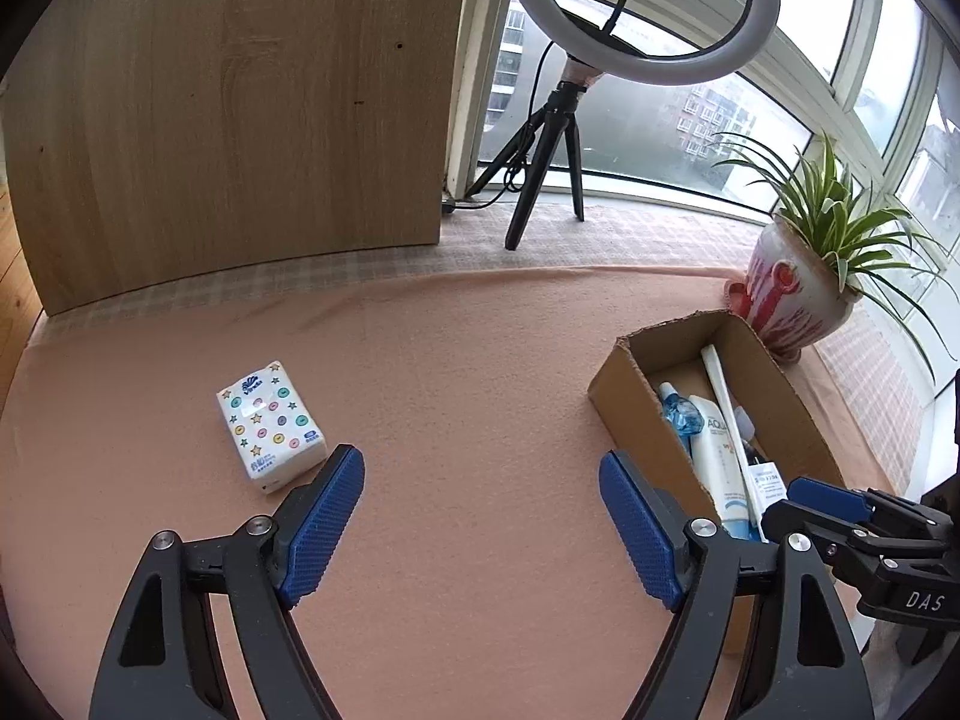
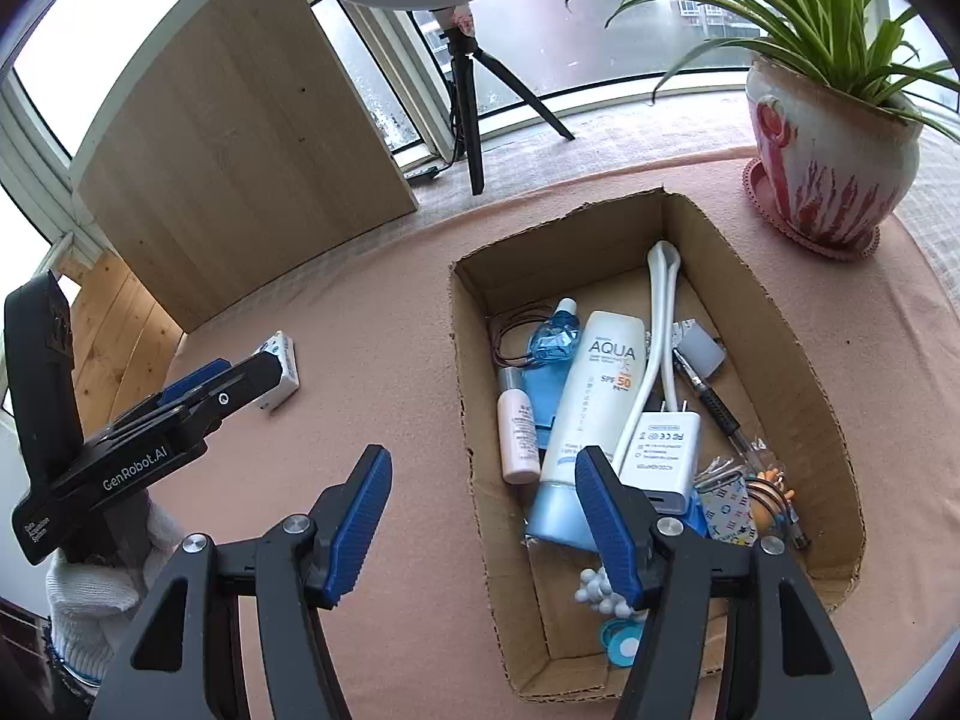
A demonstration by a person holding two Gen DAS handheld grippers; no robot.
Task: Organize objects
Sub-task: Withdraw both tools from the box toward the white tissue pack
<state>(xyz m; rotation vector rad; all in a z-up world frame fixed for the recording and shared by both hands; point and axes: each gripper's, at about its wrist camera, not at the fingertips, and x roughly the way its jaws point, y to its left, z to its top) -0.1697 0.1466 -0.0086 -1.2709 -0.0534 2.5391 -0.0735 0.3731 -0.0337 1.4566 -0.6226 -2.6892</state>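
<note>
1. The left gripper (image 1: pixel 482 525) stood with its jaws wide apart and nothing between them, pointing down at bare pink cloth (image 1: pixel 468 372).
2. The tissue pack (image 1: pixel 270 425), the one loose item left on the table, lay flat just beyond and to the left of the left-hand blue pad (image 1: pixel 327 525), apart from it.
3. The right gripper (image 2: pixel 483 525) was also open and empty; its right finger hung over the near end of the cardboard box (image 2: pixel 471 396), its left finger over the cloth.
4. The box sat to the right, already holding a sunscreen tube (image 2: pixel 594 414), a white charger (image 2: pixel 657 450) with its cable, a blue bottle (image 2: pixel 555 342), a pen (image 2: pixel 717 402) and smaller bits.
5. The step in hand was probably fetching the pack. To do it well, the left gripper should swing left until the pack lay centred between the pads, then close across its narrower width, since soft wrapping could slip from a corner pinch.
6. Open room was good: clear cloth lay between pack and box, so a straight carry to the right looked easy.
7. Edges to mind were the box's left wall, which the pack had to clear, the wooden board (image 1: pixel 240 120) at the far left, and the potted plant (image 1: pixel 804 282) just beyond the box.
8. Free floor inside the box showed mainly at its far end.
</note>
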